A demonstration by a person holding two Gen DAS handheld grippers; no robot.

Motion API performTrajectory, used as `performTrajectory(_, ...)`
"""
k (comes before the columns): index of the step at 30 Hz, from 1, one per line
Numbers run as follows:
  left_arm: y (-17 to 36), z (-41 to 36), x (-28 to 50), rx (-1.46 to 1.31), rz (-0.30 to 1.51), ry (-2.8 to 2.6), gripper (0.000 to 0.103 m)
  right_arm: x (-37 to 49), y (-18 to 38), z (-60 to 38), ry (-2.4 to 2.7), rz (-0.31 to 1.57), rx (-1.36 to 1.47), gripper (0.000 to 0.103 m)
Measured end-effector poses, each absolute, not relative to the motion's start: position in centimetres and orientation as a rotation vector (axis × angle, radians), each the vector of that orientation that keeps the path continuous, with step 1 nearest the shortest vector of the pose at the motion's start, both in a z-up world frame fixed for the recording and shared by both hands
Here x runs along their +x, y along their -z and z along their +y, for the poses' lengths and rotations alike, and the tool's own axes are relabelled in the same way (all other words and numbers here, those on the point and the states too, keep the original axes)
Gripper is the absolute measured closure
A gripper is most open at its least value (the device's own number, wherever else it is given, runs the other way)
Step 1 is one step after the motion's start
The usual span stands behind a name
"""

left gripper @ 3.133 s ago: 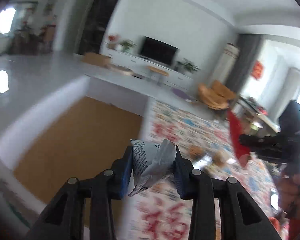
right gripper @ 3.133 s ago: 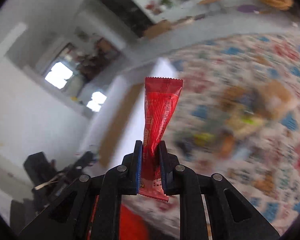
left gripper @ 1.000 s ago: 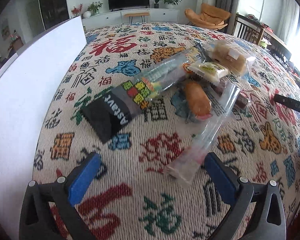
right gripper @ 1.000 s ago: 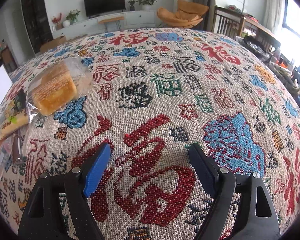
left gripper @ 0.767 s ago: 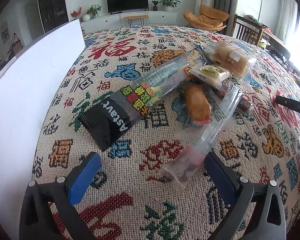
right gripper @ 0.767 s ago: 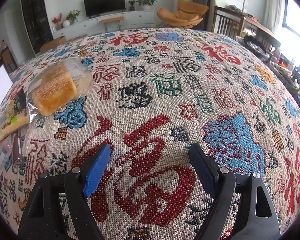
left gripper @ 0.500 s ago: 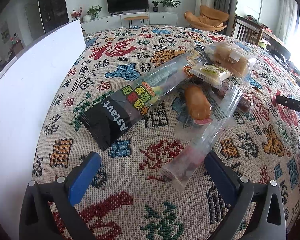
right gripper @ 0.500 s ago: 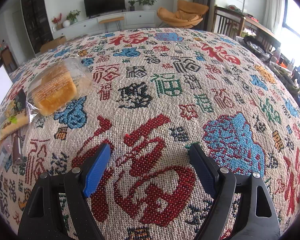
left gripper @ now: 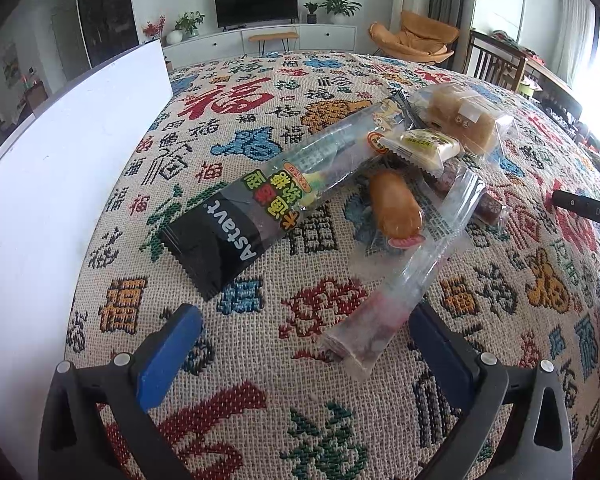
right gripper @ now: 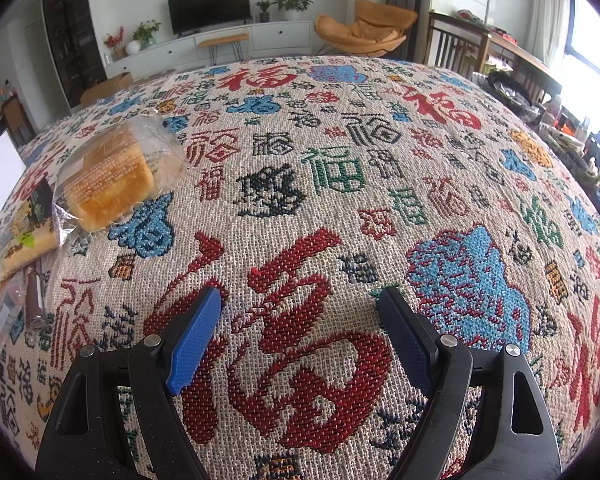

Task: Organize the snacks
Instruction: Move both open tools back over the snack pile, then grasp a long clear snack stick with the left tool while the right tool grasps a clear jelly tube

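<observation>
- Both claws were carrying something about three seconds back, the left a crumpled silver-grey packet and the right a red stick packet; now both are empty, and over the last second neither has shifted.
- Left claw is spread wide, tilted down over the patterned tablecloth, with nothing pressed between its blue pads.
- A long clear wrapper lies slantwise on the surface, its near end between the left claw's two fingers but touching neither pad as far as I can see.
- Beyond it lies a long black-and-clear packet with "Astavt" printed on its dark end, pointing diagonally toward the white board standing along the left edge.
- A small orange sausage-shaped snack sits in a clear wrapper between the two long packets, partly under the clear one.
- A pale yellow flat packet rests on the far end of the black packet, and just behind it is a wrapped block of cake.
- A dark reddish-brown bar peeks out on the far side of the clear wrapper.
- Right claw is also spread wide, above a bare stretch of cloth with a large red character, holding nothing.
- From the right claw's side, the wrapped cake lies well off to its left, with the rest of the snack heap at the frame's left edge.
</observation>
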State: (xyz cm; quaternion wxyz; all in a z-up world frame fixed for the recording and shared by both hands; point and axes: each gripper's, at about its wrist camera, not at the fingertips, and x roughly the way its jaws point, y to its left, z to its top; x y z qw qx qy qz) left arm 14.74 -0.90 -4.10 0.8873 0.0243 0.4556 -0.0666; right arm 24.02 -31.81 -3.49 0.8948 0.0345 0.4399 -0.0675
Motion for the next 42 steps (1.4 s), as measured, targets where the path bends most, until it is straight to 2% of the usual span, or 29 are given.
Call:
performTrajectory(13, 4.1, -0.9, 14.6, 0.048, 0.953, 0.148, 0.000, 24.0, 3.5, -31.8, 0.139, 0.912, 0.073, 0.018)
performTrajectory(19, 2.9, 0.5, 14.1, -0.005, 1.043, 0.226, 0.000, 24.1, 3.6, -31.8, 0.132, 0.910, 0.079, 0.017)
performTrajectory(26, 0.1, 1.7, 16.3, -0.053, 0.965, 0.145, 0.000, 24.2, 3.6, -31.5, 0.124, 0.910, 0.083, 0.016)
performTrajectory(31, -2.3, 2.8, 21.2, -0.089, 0.915, 0.078, 0.000, 24.2, 3.7, -31.5, 0.123, 0.909, 0.085, 0.016)
performTrajectory(37, 2.0, 4.3, 26.0, -0.133, 0.990, -0.025, 0.000, 24.3, 3.7, -31.3, 0.127, 0.912, 0.076, 0.016)
performTrajectory(42, 3.7, 5.7, 24.7, -0.279, 0.921, -0.034, 0.000, 24.3, 3.7, -31.3, 0.128, 0.913, 0.074, 0.016)
